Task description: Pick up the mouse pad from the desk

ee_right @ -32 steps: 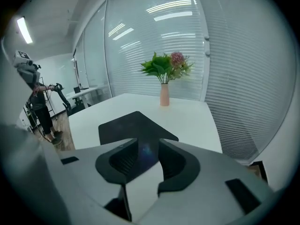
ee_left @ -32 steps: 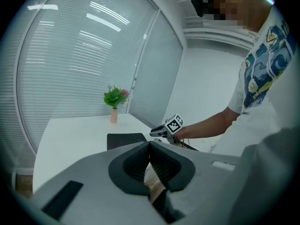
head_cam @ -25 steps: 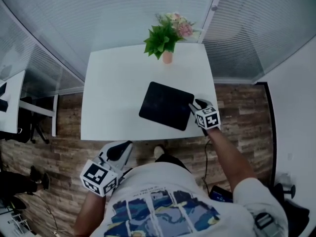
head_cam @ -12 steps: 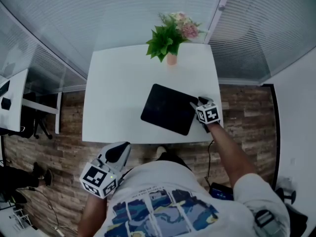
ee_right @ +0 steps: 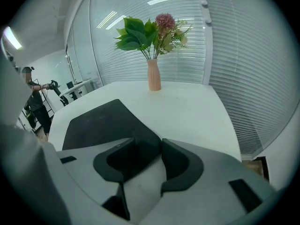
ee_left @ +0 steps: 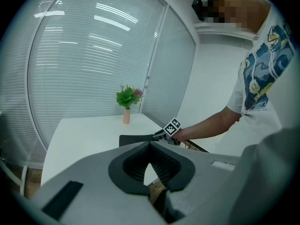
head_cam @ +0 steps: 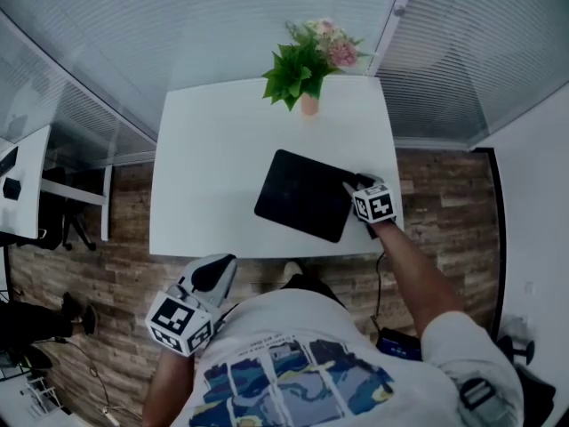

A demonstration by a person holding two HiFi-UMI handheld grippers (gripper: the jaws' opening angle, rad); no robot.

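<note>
Jaws of right gripper [ee_right: 161, 142] — just closing, unclenched — straddle mouse pad [ee_right: 105, 121] corner; left gripper [ee_left: 149, 147] clenched, empty.

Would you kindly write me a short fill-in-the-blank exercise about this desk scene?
1. The mouse pad lying flat on the white desk is ____ in colour.
2. The vase holds flowers and green ____.
3. The gripper that hangs short of the desk is the ____ one.
Missing words: black; leaves; left.
</note>
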